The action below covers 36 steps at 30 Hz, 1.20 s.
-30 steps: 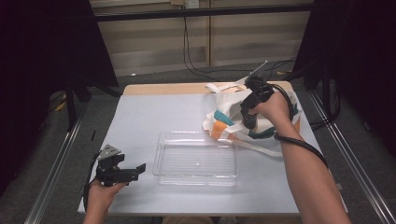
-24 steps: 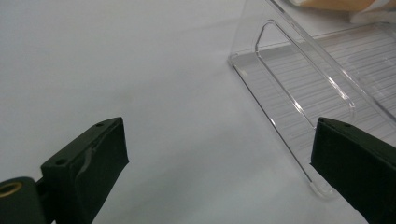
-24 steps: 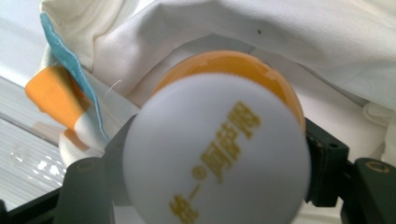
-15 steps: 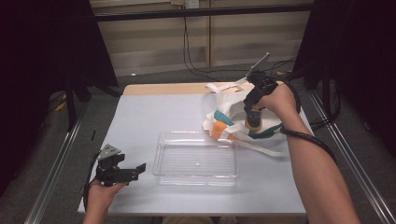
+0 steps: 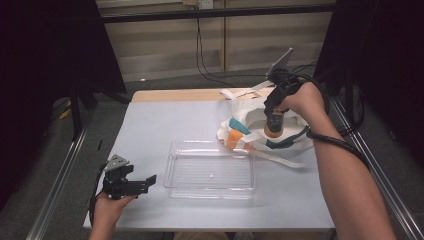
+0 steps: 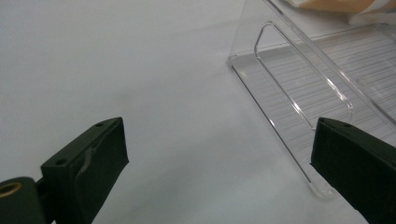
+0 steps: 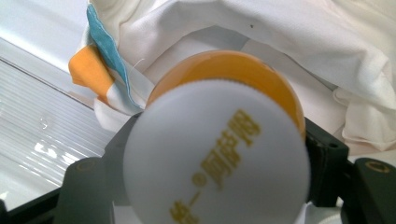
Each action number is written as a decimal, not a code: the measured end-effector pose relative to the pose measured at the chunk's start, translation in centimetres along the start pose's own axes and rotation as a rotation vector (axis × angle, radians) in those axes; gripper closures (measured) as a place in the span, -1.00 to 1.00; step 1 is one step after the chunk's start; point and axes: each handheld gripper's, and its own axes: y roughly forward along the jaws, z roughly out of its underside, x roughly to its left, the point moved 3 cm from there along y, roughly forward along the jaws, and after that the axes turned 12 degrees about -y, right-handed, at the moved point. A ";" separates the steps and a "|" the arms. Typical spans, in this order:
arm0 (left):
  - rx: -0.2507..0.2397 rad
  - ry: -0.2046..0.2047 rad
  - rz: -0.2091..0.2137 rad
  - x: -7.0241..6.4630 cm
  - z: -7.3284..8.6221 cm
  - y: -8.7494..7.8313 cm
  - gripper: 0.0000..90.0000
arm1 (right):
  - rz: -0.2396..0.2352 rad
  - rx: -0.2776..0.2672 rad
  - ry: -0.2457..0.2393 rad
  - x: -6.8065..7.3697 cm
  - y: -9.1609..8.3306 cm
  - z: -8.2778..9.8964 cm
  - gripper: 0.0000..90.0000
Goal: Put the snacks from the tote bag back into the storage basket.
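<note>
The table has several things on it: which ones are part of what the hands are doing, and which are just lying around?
In use:
- right gripper, shut on orange bottle
- white cloth bag
- clear tray

Lying about:
- left gripper, open, idle
- floor cables

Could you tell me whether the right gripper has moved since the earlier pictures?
Yes. The right gripper, shut on the orange bottle, has risen above the white bag.
</note>
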 end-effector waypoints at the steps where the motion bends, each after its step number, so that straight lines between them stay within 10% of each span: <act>1: 0.003 0.004 0.000 0.0 0.0 0.0 -0.92 | -0.003 -0.001 -0.003 -0.1 -0.3 0.0 -0.33; 36: 0.000 0.001 0.004 -0.1 -0.1 -0.2 -0.92 | -0.029 -0.013 -0.031 1.2 -4.3 0.0 -0.33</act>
